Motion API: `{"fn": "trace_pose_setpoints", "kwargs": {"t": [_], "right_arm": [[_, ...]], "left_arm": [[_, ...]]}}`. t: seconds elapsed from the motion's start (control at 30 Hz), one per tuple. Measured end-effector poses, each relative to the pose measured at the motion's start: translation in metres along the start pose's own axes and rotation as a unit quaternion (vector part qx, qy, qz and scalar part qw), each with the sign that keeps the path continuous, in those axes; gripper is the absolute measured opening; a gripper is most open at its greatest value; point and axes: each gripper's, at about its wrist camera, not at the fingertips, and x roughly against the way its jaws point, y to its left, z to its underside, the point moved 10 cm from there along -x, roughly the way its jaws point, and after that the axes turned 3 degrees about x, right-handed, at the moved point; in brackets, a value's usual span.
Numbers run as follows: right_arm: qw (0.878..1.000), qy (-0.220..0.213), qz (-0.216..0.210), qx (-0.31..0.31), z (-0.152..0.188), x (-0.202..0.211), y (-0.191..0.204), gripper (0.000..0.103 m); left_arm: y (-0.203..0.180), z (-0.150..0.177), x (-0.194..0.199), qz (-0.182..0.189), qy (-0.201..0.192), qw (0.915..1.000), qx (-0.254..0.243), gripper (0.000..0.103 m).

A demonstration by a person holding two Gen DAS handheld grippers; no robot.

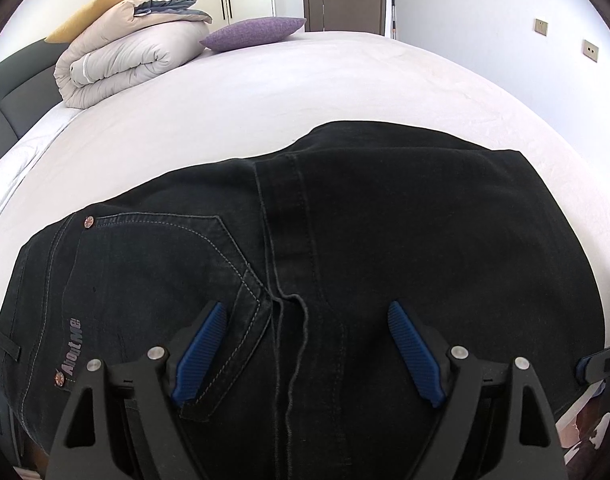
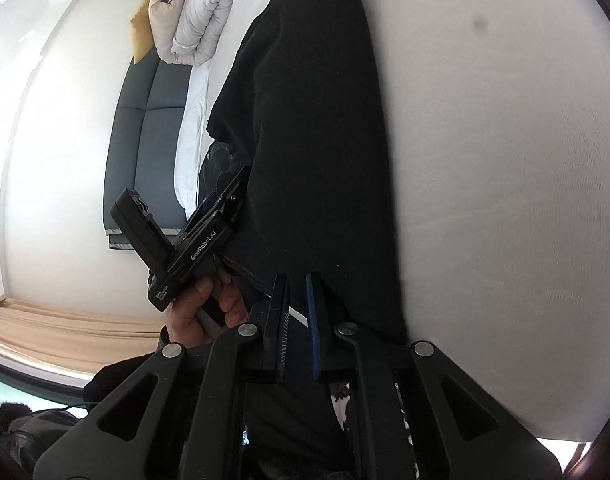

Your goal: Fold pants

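The black jeans (image 1: 345, 240) lie flat on the white bed (image 1: 265, 92); the left gripper (image 1: 307, 354) hovers wide open and empty over the seat seam, the right gripper (image 2: 297, 320), nearly closed, pinches their near edge, so lift evenly

- Your left gripper (image 1: 307, 354) has its jaws spread wide, the blue ribbed pads (image 1: 201, 354) angled outward from each other.
- It hovers low with nothing between the fingers.
- In the right wrist view, your left hand (image 2: 203, 308) wraps the left gripper's handle, its body tilted up and away from you.
- Your right gripper (image 2: 297, 328) is rolled onto its side, so the scene in its own camera reads rotated.
- Its jaws stand nearly parallel with only a narrow gap between them; whether they pinch anything cannot be told.
- A sliver of your right gripper shows at the right edge of the left wrist view.
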Motion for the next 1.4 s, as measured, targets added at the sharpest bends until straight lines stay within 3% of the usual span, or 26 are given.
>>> {"fn": "trace_pose_setpoints", "kwargs": {"t": [0.17,0.23,0.27,0.3,0.37,0.47,0.53,0.6,0.67,0.7,0.73,0.8,0.87,1.07,1.13,1.27,1.33,1.4], "right_arm": [[1.0,-0.006,0.0,0.0,-0.006,-0.007,-0.007,0.0],[1.0,-0.008,0.001,0.002,-0.007,-0.007,-0.005,0.0],[1.0,-0.01,0.003,0.006,-0.007,-0.007,-0.004,0.0],[1.0,-0.014,0.007,0.015,-0.007,-0.007,-0.003,0.0],[0.999,-0.027,0.016,0.036,-0.006,-0.006,0.003,0.001],[0.997,-0.039,0.028,0.054,-0.007,-0.006,0.009,0.004],[0.998,-0.042,0.024,0.049,-0.009,-0.006,0.011,0.005],[0.998,-0.045,0.02,0.043,-0.01,-0.006,0.014,0.009],[0.998,-0.046,0.017,0.046,-0.01,-0.005,0.019,0.017],[0.997,-0.048,0.015,0.05,-0.01,-0.004,0.024,0.028],[0.997,-0.052,0.011,0.054,-0.01,-0.003,0.03,0.048],[0.996,-0.066,0.003,0.066,-0.012,0.002,0.045,0.066],[0.994,-0.076,0.007,0.078,-0.016,0.007,0.055,0.068],[0.993,-0.076,-0.031,0.084,-0.02,0.013,0.078,0.068],[0.993,-0.077,-0.038,0.083,-0.02,0.013,0.079,0.068],[0.993,-0.075,-0.038,0.078,-0.024,0.012,0.083,0.068],[0.994,-0.075,-0.037,0.075,-0.023,0.015,0.08,0.068],[0.994,-0.078,-0.039,0.073,-0.024,0.015,0.08,0.068]], "left_arm": [[0.019,0.001,0.023,0.015,-0.021,0.9988,0.042,0.085],[0.045,0.0,0.051,0.042,-0.06,0.9917,0.106,0.086],[0.06,0.0,0.063,0.051,-0.079,0.9859,0.138,0.095],[0.08,0.0,0.077,0.058,-0.1,0.9769,0.18,0.103],[0.125,0.005,0.1,0.078,-0.13,0.9512,0.269,0.103],[0.197,0.035,0.127,0.089,-0.174,0.8912,0.409,0.103],[0.232,0.06,0.133,0.073,-0.186,0.8638,0.462,0.103],[0.256,0.083,0.127,0.064,-0.175,0.8459,0.5,0.103],[0.271,0.096,0.12,0.083,-0.173,0.82,0.539,0.103],[0.275,0.101,0.115,0.096,-0.171,0.8091,0.554,0.103],[0.279,0.105,0.109,0.101,-0.166,0.802,0.565,0.103],[0.282,0.112,0.101,0.114,-0.157,0.7924,0.578,0.103],[0.279,0.113,0.093,0.14,-0.155,0.7784,0.592,0.103],[0.279,0.112,0.085,0.173,-0.162,0.7493,0.618,0.102],[0.279,0.112,0.086,0.178,-0.165,0.7445,0.622,0.1],[0.274,0.109,0.088,0.185,-0.164,0.747,0.617,0.093],[0.268,0.106,0.084,0.186,-0.156,0.7543,0.61,0.093],[0.264,0.104,0.083,0.19,-0.157,0.7551,0.608,0.093]]}}
